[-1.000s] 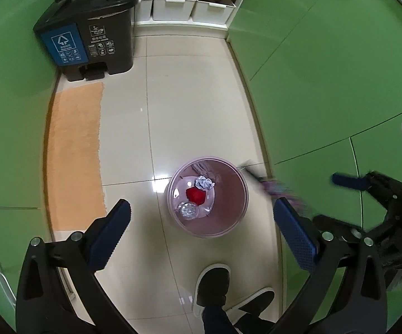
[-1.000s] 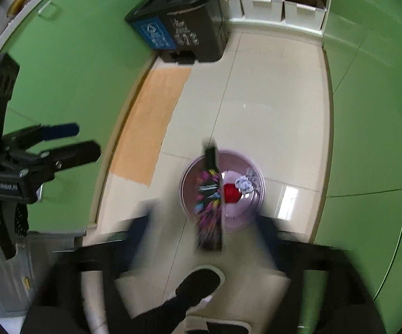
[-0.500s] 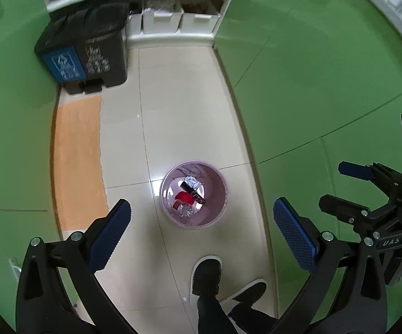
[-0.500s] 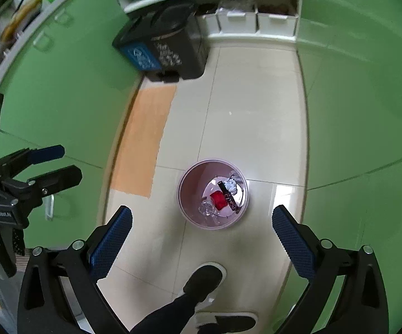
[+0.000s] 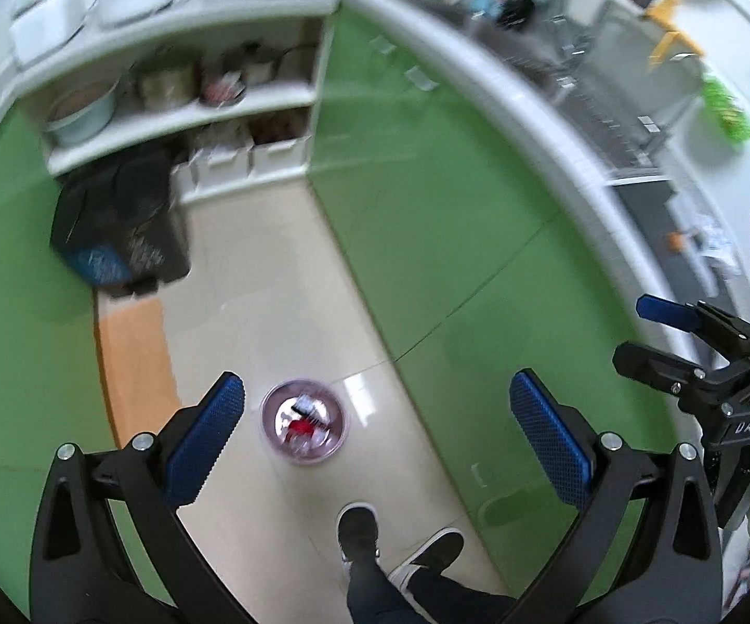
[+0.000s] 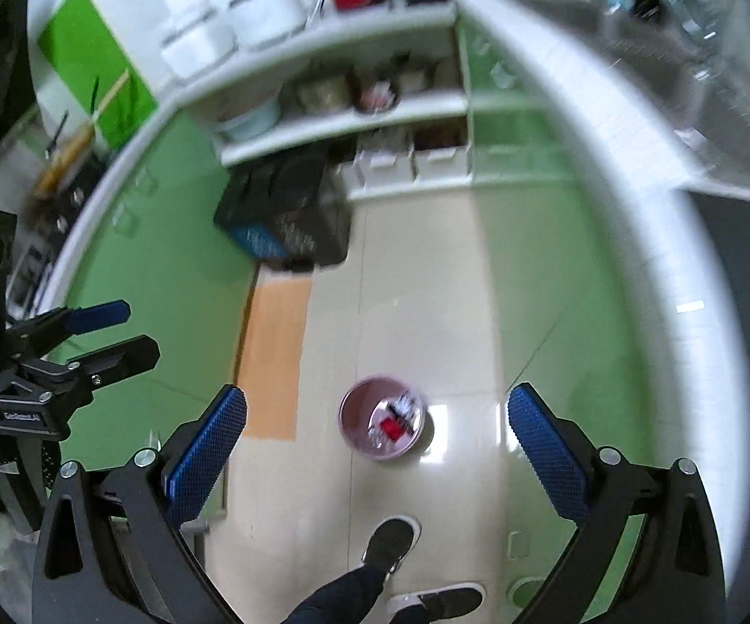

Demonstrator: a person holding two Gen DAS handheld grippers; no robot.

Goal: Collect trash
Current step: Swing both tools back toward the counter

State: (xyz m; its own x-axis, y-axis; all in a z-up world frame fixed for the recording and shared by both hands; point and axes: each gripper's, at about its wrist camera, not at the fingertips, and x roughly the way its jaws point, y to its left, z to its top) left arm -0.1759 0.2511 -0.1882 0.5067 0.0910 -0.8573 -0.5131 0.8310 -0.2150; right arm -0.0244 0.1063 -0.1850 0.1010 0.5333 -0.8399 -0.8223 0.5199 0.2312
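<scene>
Both the left tool [image 5: 372, 429] and the right tool [image 6: 375, 431] are hanging wide and empty high above the pink bin [image 5: 304, 422] holding the trash far below them, so any further piece is risking a miss.

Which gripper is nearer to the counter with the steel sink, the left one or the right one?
Right. The right gripper hangs beside the sink counter edge; the left gripper is across the aisle, by the opposite green cabinets.
</scene>
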